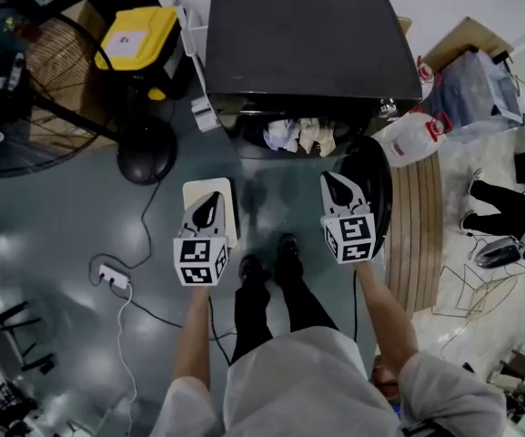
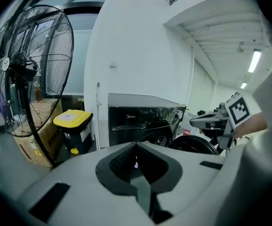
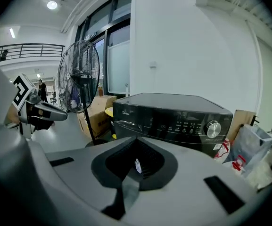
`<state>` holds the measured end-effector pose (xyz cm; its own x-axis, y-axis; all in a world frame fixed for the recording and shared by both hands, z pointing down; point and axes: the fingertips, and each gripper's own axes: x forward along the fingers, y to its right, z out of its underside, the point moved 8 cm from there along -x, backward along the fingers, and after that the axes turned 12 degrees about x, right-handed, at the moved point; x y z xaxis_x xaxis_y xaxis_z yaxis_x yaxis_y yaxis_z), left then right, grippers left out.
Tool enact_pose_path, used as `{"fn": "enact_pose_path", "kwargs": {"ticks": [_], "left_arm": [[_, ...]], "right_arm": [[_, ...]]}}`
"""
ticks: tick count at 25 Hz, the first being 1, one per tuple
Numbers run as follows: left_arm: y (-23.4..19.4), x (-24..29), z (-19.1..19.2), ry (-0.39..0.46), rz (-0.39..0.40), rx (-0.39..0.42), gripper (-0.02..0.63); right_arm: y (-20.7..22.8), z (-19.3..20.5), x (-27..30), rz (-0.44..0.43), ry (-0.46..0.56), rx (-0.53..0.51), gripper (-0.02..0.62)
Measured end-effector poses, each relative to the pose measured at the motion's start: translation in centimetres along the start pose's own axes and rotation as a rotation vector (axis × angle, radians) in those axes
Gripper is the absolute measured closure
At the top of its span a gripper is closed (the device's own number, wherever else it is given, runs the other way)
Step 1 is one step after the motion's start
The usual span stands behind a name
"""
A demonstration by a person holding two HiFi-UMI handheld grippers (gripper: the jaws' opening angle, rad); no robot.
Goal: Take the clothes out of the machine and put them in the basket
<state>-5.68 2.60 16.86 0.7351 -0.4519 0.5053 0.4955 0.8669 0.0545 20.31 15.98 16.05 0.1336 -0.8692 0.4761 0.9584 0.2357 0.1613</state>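
The black washing machine [image 1: 303, 39] stands at the top of the head view, its round door [image 1: 376, 185] swung open to the right. Light-coloured clothes [image 1: 300, 137] show in the drum opening. My left gripper [image 1: 207, 212] and right gripper [image 1: 338, 189] hover side by side in front of the machine, both shut with nothing between the jaws. In the left gripper view the left gripper [image 2: 136, 157] faces the machine [image 2: 145, 119]. In the right gripper view the right gripper [image 3: 136, 166] points at its control panel [image 3: 183, 124]. A white rectangular thing [image 1: 226, 198] lies on the floor under the left gripper.
A big floor fan [image 1: 25, 89] and a yellow-lidded bin [image 1: 139, 39] stand left of the machine. A power strip [image 1: 114, 278] and cable lie on the floor. To the right are a white jug [image 1: 412, 139], a wooden board [image 1: 417, 235] and a plastic bag [image 1: 476, 85].
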Motion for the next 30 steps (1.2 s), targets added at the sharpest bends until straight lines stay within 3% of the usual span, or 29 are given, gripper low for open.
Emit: {"fn": "enact_pose_path", "kwargs": {"ticks": [8, 24, 30], "left_arm": [[-0.6, 3.2, 4.2, -0.039, -0.004, -0.025, 0.588], [0.2, 9.1, 14.8, -0.109, 0.014, -0.087, 0.588], [0.8, 12.2, 17.6, -0.101, 0.026, -0.094, 0.588]], "right_arm": [[0.8, 3.9, 4.1, -0.012, -0.049, 0.008, 0.571], [2.3, 15.7, 10.5, -0.02, -0.155, 0.038, 0.571], [3.8, 19.3, 12.7, -0.007, -0.167, 0.028, 0.571]]}}
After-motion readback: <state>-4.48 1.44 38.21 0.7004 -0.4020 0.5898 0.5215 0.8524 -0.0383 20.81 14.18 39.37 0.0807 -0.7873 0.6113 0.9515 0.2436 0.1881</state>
